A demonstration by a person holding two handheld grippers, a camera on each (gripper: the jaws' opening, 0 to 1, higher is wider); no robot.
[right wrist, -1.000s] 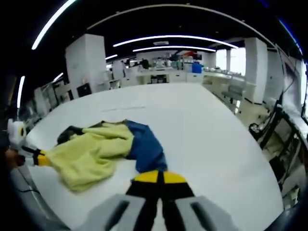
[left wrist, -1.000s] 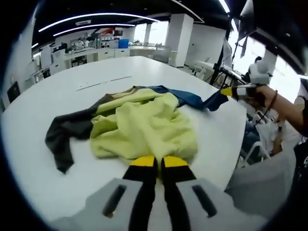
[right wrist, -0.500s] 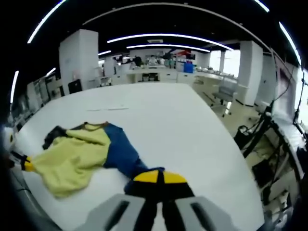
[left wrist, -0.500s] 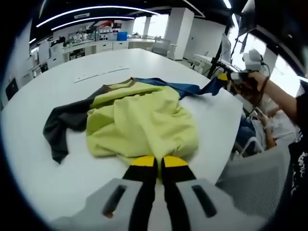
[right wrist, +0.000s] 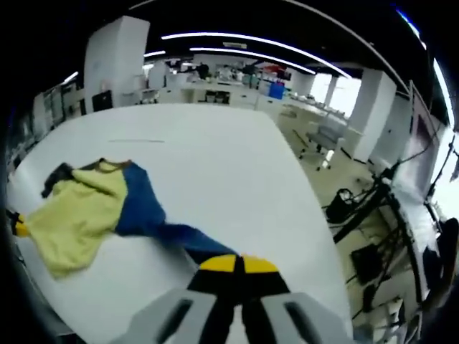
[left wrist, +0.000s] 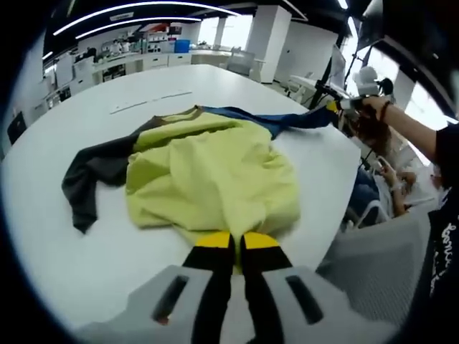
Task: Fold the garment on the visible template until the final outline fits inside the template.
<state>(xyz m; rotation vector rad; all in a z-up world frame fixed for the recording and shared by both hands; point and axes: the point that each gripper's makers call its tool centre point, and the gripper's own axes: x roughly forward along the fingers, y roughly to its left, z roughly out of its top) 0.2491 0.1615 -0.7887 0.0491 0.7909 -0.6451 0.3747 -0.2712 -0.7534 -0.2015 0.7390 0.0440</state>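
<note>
A garment lies on the white table [left wrist: 43, 215]: yellow body [left wrist: 208, 179], dark grey sleeve [left wrist: 90, 175] and blue sleeve [left wrist: 287, 122]. My left gripper [left wrist: 233, 241] is shut on the yellow hem at the near edge. My right gripper [right wrist: 238, 264] is shut on the end of the blue sleeve [right wrist: 186, 244], which is stretched out straight from the body [right wrist: 68, 222]. In the left gripper view the right gripper [left wrist: 337, 106] is held by a hand past the table's right edge. The left gripper [right wrist: 16, 228] peeks in at the far left of the right gripper view.
Thin template lines [left wrist: 150, 102] are marked on the table beyond the collar, also seen as lines [right wrist: 136, 141]. A person's arm [left wrist: 409, 132] reaches in at right. Chairs, stands and cables [right wrist: 373, 229] lie off the table's edge. Counters fill the back of the room.
The right gripper has drawn the blue sleeve outward past the table's edge, pulling it straight. The yellow body has spread flatter. The left gripper keeps its hold on the hem.
</note>
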